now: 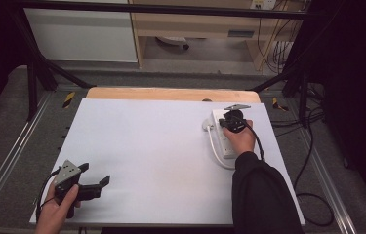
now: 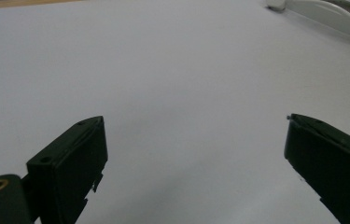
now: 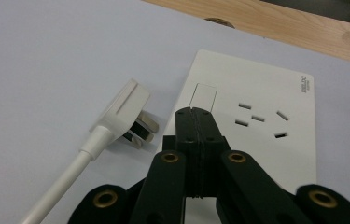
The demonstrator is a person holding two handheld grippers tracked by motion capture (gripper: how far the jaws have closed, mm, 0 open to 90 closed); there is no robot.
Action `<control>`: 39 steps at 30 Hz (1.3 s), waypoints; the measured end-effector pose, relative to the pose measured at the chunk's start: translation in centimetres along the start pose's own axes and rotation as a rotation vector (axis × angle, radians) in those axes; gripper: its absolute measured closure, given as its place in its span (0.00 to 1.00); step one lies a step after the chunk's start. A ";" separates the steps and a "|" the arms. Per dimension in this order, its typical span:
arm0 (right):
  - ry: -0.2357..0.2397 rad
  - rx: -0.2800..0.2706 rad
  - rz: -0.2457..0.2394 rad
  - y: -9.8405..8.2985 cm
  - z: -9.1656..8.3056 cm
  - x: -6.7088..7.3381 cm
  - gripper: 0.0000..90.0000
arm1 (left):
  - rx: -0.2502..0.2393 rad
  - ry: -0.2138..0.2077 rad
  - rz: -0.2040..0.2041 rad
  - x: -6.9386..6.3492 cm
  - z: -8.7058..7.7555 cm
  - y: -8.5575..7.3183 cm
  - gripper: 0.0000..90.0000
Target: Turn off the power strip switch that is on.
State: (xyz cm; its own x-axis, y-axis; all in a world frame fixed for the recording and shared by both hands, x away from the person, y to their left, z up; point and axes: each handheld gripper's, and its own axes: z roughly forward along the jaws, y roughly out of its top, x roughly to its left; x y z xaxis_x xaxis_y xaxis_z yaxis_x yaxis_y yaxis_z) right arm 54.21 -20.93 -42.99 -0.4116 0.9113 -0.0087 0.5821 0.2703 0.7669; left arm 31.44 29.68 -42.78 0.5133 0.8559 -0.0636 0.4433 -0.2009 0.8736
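A white power strip (image 1: pixel 227 145) lies at the right of the white mat, and in the right gripper view the power strip (image 3: pixel 252 77) shows a rectangular switch (image 3: pixel 205 96) and a group of socket holes (image 3: pixel 260 119). My right gripper (image 3: pixel 195 112) is shut with nothing between its jaws, its tips just below the switch; I cannot tell whether they touch the strip. From above, the right gripper (image 1: pixel 231 122) sits over the strip's far end. A white plug (image 3: pixel 122 111) lies unplugged on its side beside the strip's left edge, prongs toward it. My left gripper (image 1: pixel 95 173) rests open at the mat's front left.
The plug's white cable (image 1: pixel 215 152) curves back along the strip's left side. A wooden table edge (image 1: pixel 171 93) runs behind the white mat (image 1: pixel 151 146). In the left gripper view, the left gripper (image 2: pixel 196 126) faces bare mat, with the cable (image 2: pixel 324 15) far off.
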 end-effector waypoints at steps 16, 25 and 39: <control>-0.008 0.002 0.003 0.0 0.1 0.1 1.00 | 0.001 -0.001 0.002 0.0 0.0 0.0 0.07; -0.015 0.008 -0.004 0.0 0.3 0.3 1.00 | 0.001 0.002 0.005 0.0 -0.1 0.0 0.07; -0.017 0.008 0.001 0.0 0.3 0.4 1.00 | -0.001 0.001 0.007 0.0 -0.1 0.0 0.07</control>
State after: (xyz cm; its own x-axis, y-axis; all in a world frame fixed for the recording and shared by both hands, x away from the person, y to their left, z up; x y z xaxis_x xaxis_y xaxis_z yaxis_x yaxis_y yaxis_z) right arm 54.29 -20.50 -43.20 -0.3990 0.9168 -0.0189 0.5883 0.2717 0.7616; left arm 31.40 29.70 -42.72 0.5153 0.8551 -0.0570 0.4394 -0.2065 0.8742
